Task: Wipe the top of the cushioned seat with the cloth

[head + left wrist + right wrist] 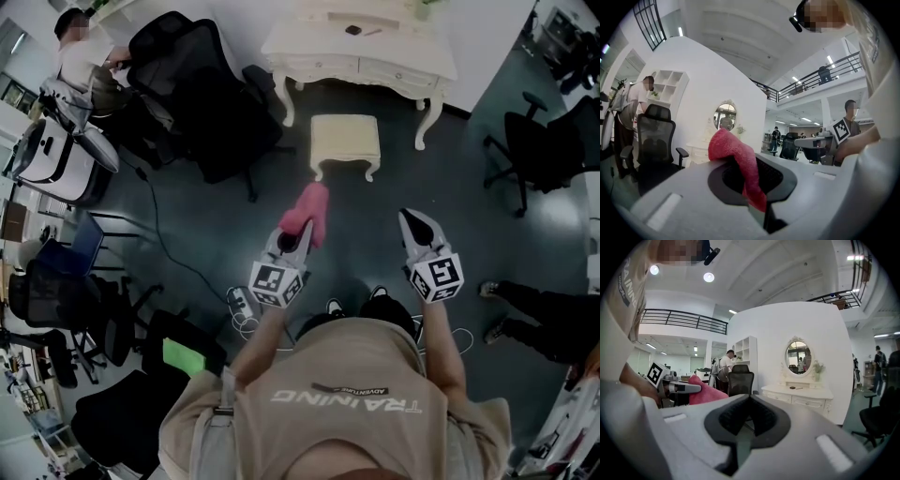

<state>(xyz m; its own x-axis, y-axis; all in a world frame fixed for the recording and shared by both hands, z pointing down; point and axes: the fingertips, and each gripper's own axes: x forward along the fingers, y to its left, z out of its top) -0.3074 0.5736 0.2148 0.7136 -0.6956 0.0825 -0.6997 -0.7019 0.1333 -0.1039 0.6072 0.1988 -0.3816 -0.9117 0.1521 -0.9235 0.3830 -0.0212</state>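
A cream cushioned seat [345,139] stands on the dark floor ahead of me, in front of a white dressing table [361,49]. My left gripper [298,236] is shut on a pink cloth [307,214], held in the air short of the seat. In the left gripper view the cloth [738,159] bulges out between the closed jaws. To its right, my right gripper [412,225] is shut with nothing in it. The right gripper view shows the left gripper [679,389] with the cloth [705,393] at the left and the dressing table [798,395] ahead.
Black office chairs stand at the left [211,89] and right [539,150] of the seat. A person [80,56] stands at the far left by equipment. A cable [169,248] runs across the floor. Another person's legs [534,314] show at the right.
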